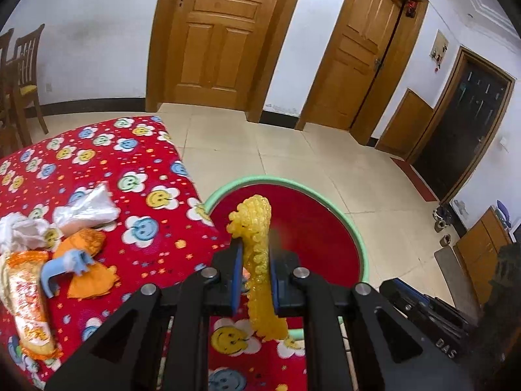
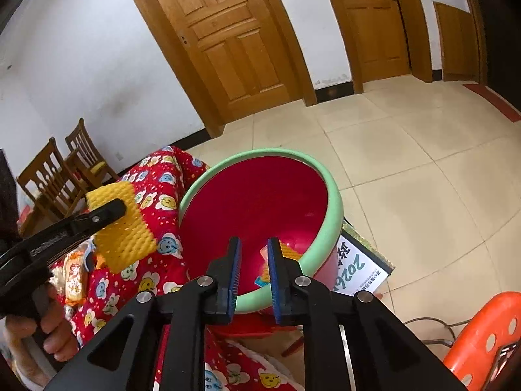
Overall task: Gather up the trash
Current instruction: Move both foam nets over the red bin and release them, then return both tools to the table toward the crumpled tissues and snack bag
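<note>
Bumpy yellow foam sheet (image 1: 257, 260), dimpled and matt. Glossy red plastic basin (image 2: 260, 202) with smooth pale green rim. Printed red cloth (image 1: 130, 163) over the surface, finely textured. Crinkled shiny wrappers (image 1: 31, 309). Varnished wooden doors (image 1: 215, 32), glazed floor tiles (image 2: 407, 163). Matt black plastic hand-held gripper (image 2: 254, 267), ribbed blue pads (image 2: 236, 270), bright metal pins.

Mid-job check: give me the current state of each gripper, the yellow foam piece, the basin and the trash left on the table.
left gripper: shut on the yellow foam piece, held over the basin's rim.
right gripper: jaws apart, nothing between them, above the basin.
basin: upright, open, a yellow-orange scrap lying inside.
wrappers: lying on the flowered cloth, uncollected.
</note>
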### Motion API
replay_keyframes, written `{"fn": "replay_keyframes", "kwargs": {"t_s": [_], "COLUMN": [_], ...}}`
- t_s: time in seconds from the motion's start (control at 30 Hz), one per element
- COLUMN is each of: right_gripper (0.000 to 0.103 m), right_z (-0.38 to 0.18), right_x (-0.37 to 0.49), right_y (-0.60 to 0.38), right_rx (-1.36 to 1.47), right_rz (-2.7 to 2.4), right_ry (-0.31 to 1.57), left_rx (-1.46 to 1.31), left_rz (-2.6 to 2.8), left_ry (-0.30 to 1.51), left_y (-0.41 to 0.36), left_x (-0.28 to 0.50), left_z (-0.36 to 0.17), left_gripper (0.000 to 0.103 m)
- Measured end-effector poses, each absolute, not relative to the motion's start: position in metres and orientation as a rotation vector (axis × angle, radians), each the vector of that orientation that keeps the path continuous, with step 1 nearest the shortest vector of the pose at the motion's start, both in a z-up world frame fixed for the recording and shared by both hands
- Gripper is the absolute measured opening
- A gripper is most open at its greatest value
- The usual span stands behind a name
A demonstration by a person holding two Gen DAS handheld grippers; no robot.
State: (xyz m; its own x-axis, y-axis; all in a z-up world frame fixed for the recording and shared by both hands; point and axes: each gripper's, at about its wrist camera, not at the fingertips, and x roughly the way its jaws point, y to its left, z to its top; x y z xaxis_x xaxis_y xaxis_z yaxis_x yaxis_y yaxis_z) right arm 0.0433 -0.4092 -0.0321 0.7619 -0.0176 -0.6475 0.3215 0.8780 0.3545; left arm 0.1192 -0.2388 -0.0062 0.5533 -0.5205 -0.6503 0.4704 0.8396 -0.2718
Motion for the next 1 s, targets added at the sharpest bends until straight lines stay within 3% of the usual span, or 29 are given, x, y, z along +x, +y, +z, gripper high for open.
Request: {"fn": "replay_keyframes", "kwargs": {"t_s": [0.27,0.33,0.4,0.5,0.83,1.0], "right_gripper": [0.019,0.019,0.019,0.022,0.027,0.031], "right_z": [-0.03,-0.03,-0.031,-0.031,-0.027,-0.024], "right_x": [0.034,0.032,0.03,0.029,0.027,0.026], "right_y": [-0.418,-0.419,-0.42,-0.422,-0.419,-0.413], "right_rx": [0.49,0.497,0.504,0.512,0.518,0.516], "right_rz": [-0.217,-0.223,-0.227,-0.232,-0.23,-0.225], "right_ry": [0.67,0.668,0.665,0.663,0.651,0.648], "left_rx": [-0.047,-0.038,-0.032,-0.025,-0.021,-0.015], "left_rz": [-0.608,-0.612,-0.602,-0.587,-0.559,-0.516], "left_ry": [0.802,0.806,0.809,0.798,0.805,0.792], "left_y": [-0.263,-0.267,-0.269,-0.271,-0.255,-0.236], "left_x": [0.131,0.134,0.135,0.134,0.126,0.116], "left_z": [-0.018,-0.019,-0.018,-0.016,-0.011,-0.006], "left_gripper": [0.013,0.019,0.04,0.055,0.057,0.067]}}
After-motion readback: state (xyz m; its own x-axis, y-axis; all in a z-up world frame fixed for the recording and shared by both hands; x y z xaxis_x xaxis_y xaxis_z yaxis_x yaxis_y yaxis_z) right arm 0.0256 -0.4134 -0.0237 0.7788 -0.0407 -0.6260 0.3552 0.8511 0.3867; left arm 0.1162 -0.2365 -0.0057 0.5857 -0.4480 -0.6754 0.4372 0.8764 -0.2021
